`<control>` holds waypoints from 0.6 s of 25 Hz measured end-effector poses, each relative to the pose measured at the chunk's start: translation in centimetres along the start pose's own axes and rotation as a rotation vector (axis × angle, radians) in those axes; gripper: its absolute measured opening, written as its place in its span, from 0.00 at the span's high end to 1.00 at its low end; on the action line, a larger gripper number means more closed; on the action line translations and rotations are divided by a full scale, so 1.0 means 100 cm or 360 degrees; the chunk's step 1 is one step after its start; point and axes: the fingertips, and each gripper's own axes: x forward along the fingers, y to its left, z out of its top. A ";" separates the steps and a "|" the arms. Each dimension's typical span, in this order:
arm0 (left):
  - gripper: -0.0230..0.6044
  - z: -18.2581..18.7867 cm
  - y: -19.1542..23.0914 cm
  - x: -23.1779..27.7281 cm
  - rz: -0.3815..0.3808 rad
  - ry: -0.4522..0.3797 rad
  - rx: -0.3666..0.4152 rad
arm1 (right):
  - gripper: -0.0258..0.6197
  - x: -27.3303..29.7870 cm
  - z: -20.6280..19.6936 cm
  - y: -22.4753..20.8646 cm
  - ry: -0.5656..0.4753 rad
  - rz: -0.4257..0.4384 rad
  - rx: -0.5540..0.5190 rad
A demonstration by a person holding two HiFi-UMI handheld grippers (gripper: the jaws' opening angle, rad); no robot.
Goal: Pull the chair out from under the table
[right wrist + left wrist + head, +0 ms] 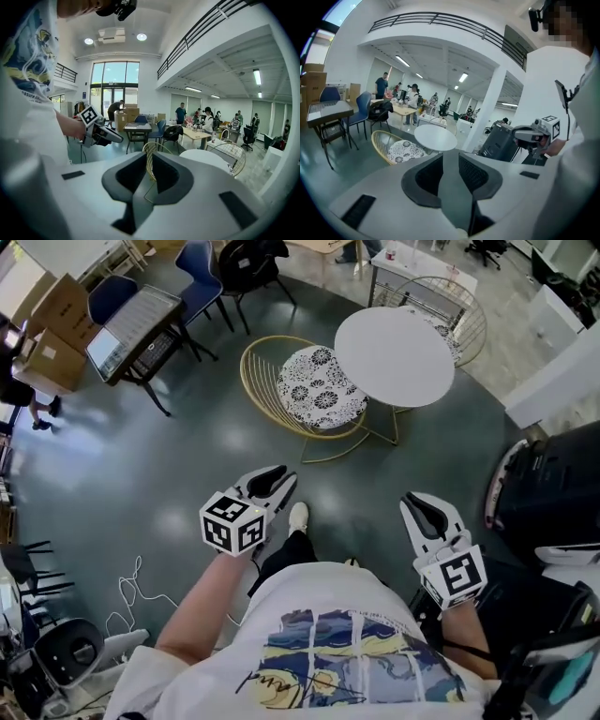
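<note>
My shirt (337,652) fills the near field, below and behind both tools. Its print carries one line of script, too small to read.

Left gripper (277,474): jaws spread, nothing between them, only floor showing through the gap. Right gripper (419,502): jaws likewise spread and empty. The wire seen through its gap is the chair, far off and not in contact.

I hold both grippers low, side by side, with the tips aimed forward and slightly down. I judge this to be an approach posture, with the jaws set apart to take a wire rim on arrival.

The chair (309,390) stands well ahead of both grippers, slightly to the left of the right one's line. It is a gold wire frame with a black-and-white patterned cushion. Its seat faces the table (394,357), and the table rim overlaps the cushion's far-right edge. The wire back therefore curves round the side nearer the left gripper. I judge that back to be the practical grip point.

A second wire chair (455,310) sits beyond the table and takes no part in the task.

Markings: each cube (232,523) bears square black-and-white markers, not text. No brand or label is legible anywhere.
</note>
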 end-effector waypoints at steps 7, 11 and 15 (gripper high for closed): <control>0.75 0.015 0.165 0.054 0.0110 0.0134 -0.0206 | 0.93 0.108 0.038 -0.013 0.0051 -0.0055 0.0036; 0.72 0.000 0.239 0.081 0.0190 0.0226 -0.0332 | 0.93 0.147 0.040 -0.010 0.0115 -0.0075 0.0069; 0.69 -0.024 0.297 0.115 0.0297 0.0306 -0.0547 | 0.93 0.168 0.038 -0.019 0.0154 -0.0072 0.0097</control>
